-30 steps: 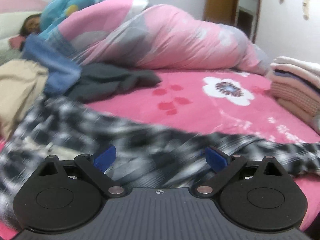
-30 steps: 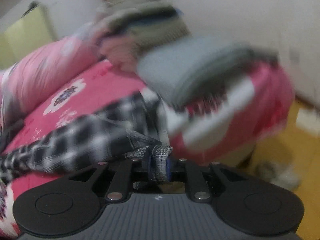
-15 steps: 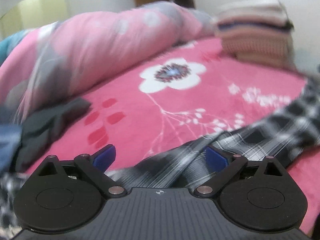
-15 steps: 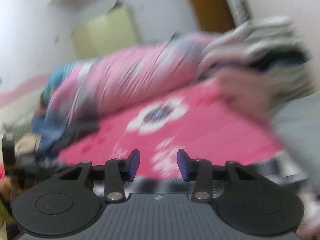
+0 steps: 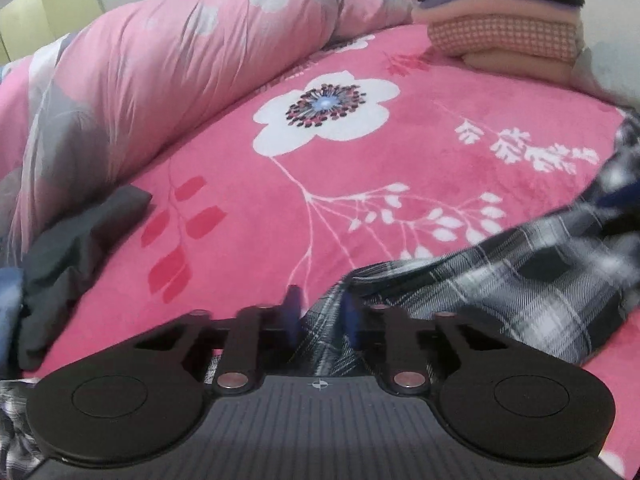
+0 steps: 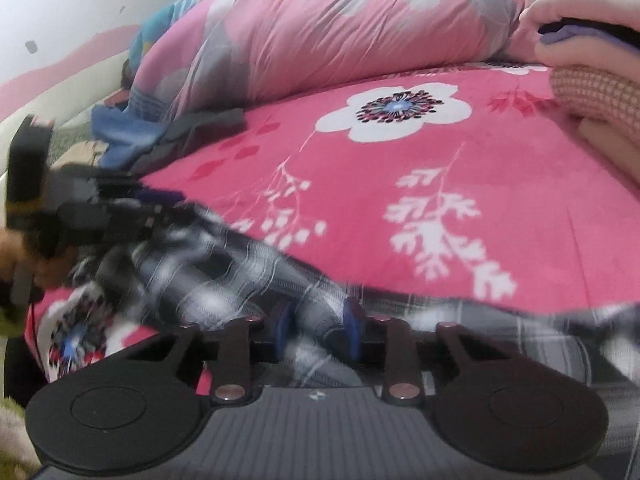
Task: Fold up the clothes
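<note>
The plaid garment (image 5: pixel 500 280) is stretched along the bed (image 5: pixel 360 184) edge. Cloth is pinched by the left tongs (image 5: pixel 320 316) and right tongs (image 6: pixel 316 326), seemingly so it can be spread for folding.

— What differs at the left gripper (image 5: pixel 320 314)?
— Its blue-padded fingers (image 5: pixel 351 312), wide apart half a second ago, now pinch a fold of the black-and-white plaid flannel garment (image 5: pixel 520 280) between them.
— And the right gripper (image 6: pixel 316 328)?
— It let go of the cloth; now the plaid lies between its narrowed fingers (image 6: pixel 353 326), though blur hides any contact.
</note>
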